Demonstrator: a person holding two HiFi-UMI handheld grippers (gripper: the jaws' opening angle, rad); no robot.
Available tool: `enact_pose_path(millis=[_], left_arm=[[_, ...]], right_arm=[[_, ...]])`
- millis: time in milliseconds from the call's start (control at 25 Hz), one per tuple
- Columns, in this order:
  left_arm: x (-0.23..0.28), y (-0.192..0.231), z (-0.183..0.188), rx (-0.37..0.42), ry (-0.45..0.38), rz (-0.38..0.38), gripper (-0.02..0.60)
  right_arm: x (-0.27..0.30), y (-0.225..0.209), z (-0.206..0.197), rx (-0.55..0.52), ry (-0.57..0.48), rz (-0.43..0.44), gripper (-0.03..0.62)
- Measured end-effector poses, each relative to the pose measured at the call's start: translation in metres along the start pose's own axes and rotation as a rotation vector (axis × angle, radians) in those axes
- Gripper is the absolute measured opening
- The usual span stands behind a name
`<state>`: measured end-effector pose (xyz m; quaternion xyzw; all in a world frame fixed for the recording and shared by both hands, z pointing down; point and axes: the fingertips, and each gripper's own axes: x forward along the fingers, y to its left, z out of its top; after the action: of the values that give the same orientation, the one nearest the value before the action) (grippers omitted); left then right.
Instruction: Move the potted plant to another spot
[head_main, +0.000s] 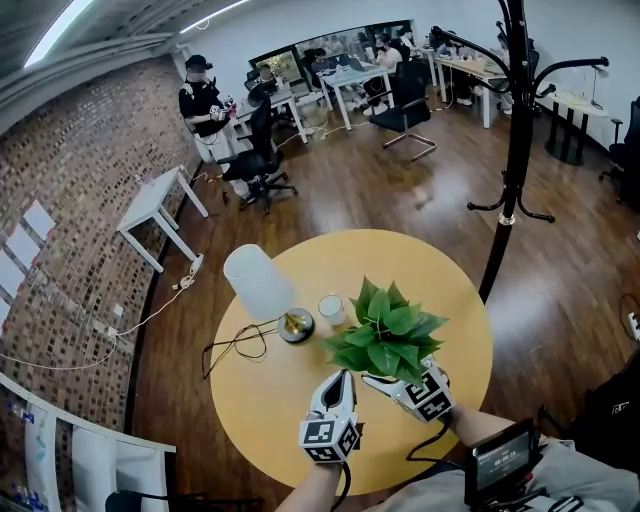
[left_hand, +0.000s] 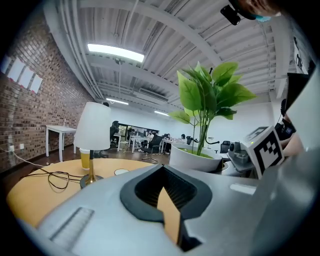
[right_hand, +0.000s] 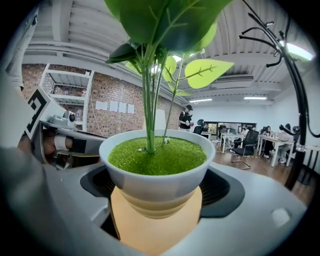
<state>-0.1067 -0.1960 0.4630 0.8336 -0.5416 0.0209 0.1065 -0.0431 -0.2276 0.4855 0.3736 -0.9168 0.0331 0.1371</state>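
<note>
The potted plant (head_main: 385, 330) was clasped at its white pot by the jaws of the right gripper (head_main: 385, 380), evidently so that it could be carried. Whether it was lifted off the round surface (head_main: 290, 400) could not be told. The left gripper (head_main: 342, 380), jaws pressed nearly together on nothing, was held between the pot and the lamp (head_main: 258, 283). Bare surface was left beyond the lamp, while a cable (head_main: 235, 345) trailed from the lamp's base toward the rim.

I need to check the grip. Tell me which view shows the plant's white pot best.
The right gripper view: the white pot fills its centre, between the jaws. The left gripper view shows it side-on, at right. In the head view the leaves hide it.
</note>
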Motion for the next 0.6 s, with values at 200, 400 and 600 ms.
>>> enact_pose_path(millis=[200,400,600], left_arm=[[0.013,0.008,-0.011,-0.005,0.025,0.049,-0.008],[0.067,0.02,-0.024,-0.018,0.058,0.092,-0.008],[0.082,0.021,-0.043,-0.024,0.087,0.084,-0.008]], right_arm=[[0.012,-0.009,-0.018,0.023,0.017,0.035,0.511],[0.047,-0.05,-0.033,0.032,0.037,0.081,0.511],[0.057,-0.057,-0.05,0.048,0.054,0.078,0.511]])
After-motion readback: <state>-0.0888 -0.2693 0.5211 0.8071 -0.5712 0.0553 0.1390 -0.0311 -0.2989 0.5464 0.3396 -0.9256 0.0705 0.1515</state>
